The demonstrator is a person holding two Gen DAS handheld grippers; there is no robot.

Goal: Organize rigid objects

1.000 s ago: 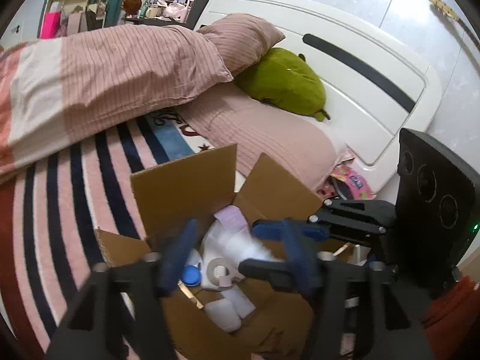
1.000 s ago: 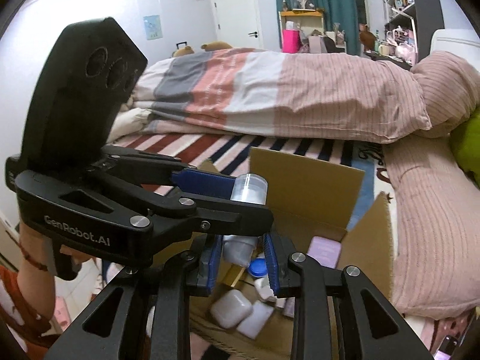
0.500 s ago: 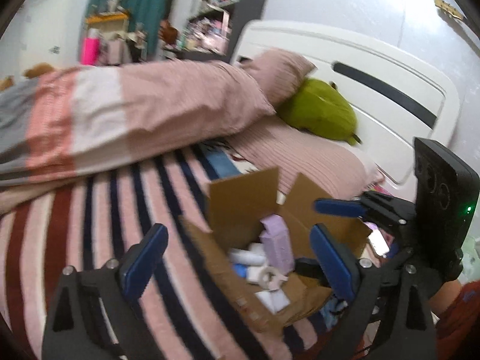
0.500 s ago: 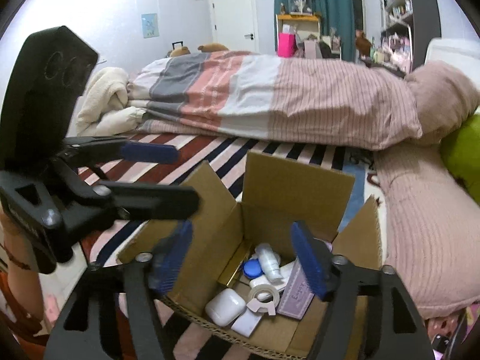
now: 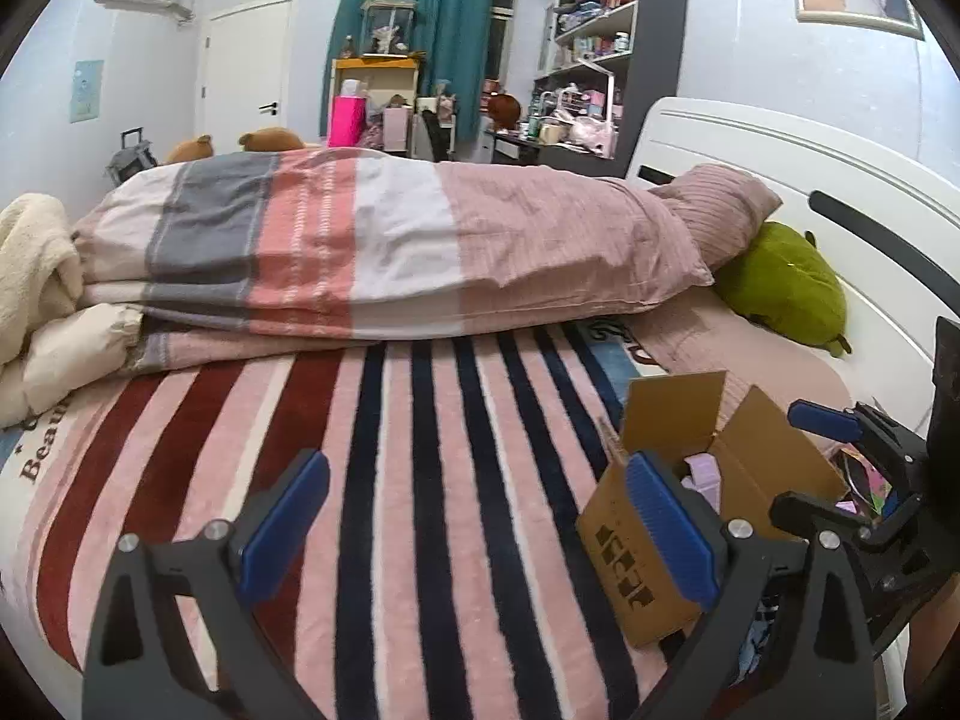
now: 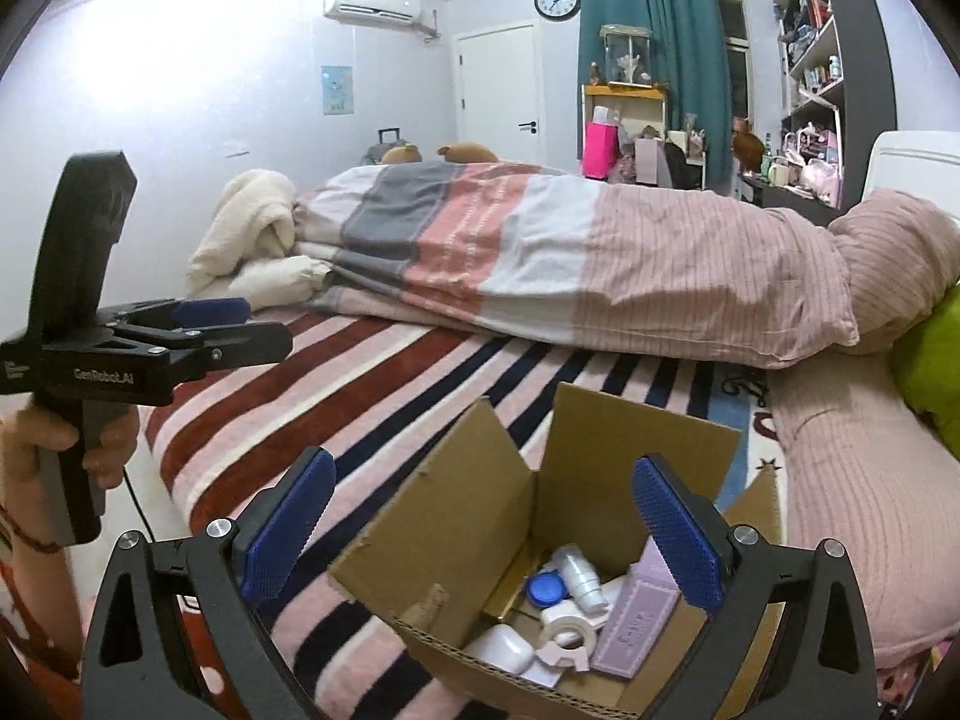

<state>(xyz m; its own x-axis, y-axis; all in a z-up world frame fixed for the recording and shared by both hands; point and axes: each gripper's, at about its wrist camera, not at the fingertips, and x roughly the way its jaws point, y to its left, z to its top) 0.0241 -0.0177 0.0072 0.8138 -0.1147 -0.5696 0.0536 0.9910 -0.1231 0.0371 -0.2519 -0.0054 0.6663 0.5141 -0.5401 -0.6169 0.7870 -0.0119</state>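
Note:
An open cardboard box stands on the striped blanket near the bed's edge. Inside it lie a white bottle, a blue cap, a roll of tape, a white case and a lilac box. My right gripper is open and empty, raised above and in front of the box. My left gripper is open and empty over the blanket, with the box at its right. The left gripper also shows in the right wrist view, far left of the box.
A folded striped duvet lies across the far side of the bed. Pink pillows and a green plush lie by the white headboard. The striped blanket covers the near part of the bed.
My right gripper opened and let the white bottle go into the box, then drew back upward. My left gripper swung away to the left, off the box and over the blanket.

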